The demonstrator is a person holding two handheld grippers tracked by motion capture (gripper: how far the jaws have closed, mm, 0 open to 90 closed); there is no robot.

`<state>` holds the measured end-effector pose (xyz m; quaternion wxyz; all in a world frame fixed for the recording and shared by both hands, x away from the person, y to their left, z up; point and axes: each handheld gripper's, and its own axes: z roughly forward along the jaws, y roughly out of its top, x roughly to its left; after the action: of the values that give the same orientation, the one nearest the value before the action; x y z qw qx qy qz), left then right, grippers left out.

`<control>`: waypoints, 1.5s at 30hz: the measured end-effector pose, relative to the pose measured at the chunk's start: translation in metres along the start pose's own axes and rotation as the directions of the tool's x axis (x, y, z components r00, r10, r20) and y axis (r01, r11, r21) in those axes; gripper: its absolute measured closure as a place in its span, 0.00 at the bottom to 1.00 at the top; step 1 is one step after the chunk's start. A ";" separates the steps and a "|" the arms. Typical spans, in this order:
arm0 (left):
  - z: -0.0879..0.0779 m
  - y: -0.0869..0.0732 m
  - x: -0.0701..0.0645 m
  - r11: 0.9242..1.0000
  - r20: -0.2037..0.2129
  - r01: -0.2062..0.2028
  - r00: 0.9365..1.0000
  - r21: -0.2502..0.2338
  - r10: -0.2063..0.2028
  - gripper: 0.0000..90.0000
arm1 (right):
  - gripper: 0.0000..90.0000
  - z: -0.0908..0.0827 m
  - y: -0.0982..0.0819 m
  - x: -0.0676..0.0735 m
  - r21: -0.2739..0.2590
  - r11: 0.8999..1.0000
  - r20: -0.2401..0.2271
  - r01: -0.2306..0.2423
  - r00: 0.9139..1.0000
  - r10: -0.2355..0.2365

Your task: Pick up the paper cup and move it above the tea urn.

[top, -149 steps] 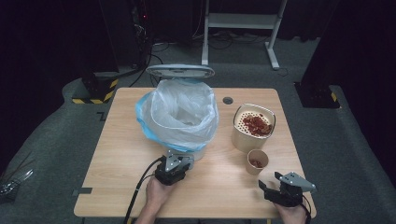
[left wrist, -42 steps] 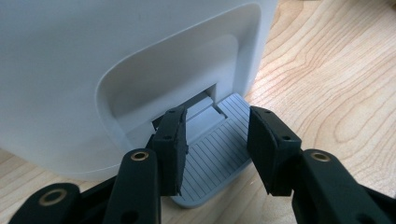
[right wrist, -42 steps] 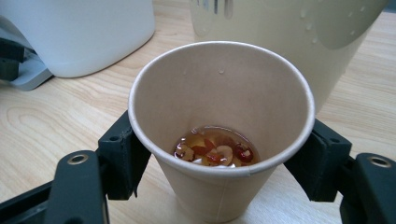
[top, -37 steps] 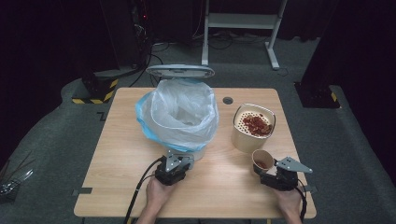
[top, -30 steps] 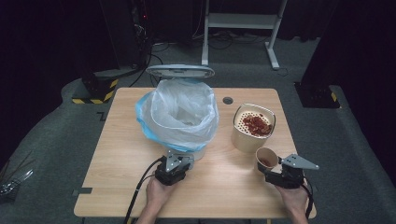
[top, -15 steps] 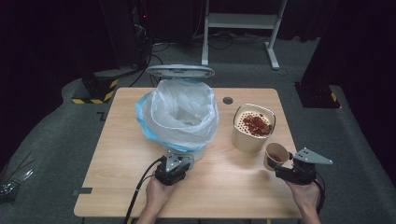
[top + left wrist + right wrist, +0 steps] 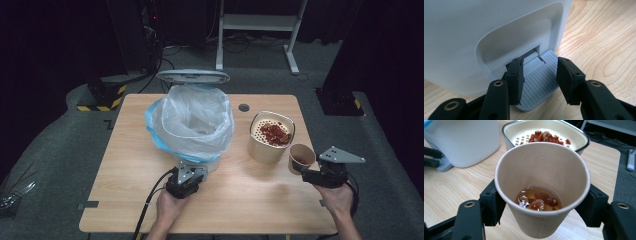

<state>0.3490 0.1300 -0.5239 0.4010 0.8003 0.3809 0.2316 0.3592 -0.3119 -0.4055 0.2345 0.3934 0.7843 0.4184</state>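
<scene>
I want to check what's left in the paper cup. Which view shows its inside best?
The right gripper view: it looks straight into the paper cup, showing liquid and red bits. The high view shows the cup small.

Bin [image 7: 192, 127] with bag stands mid-table, lid [image 7: 192, 76] raised behind it; blocks any straight pass between table's left and right halves at the far side. Left gripper [image 7: 186, 181] sits at the bin's pedal [image 7: 537, 85], jaws astride it, bin wall close ahead: no forward room there. Strainer bowl [image 7: 270, 136] stands right of bin; narrow bare lane between the two. Cup [image 7: 301, 157], clamped in right gripper [image 7: 307, 172], hangs just beside the bowl's near-right side, tight gap. Table [image 7: 125, 165] left of bin bare and open. Near edge between the hands open. Far right corner open behind bowl.
</scene>
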 end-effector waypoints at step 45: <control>0.000 0.000 0.000 1.000 0.004 0.011 1.000 -0.005 -0.011 0.64 | 0.32 0.021 0.056 -0.029 0.044 0.998 -0.002 -0.046 0.999 0.046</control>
<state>0.3491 0.1302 -0.5241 0.4053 0.7976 0.3837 0.2287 0.4136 -0.3066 -0.3688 0.2148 0.4156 0.7845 0.4070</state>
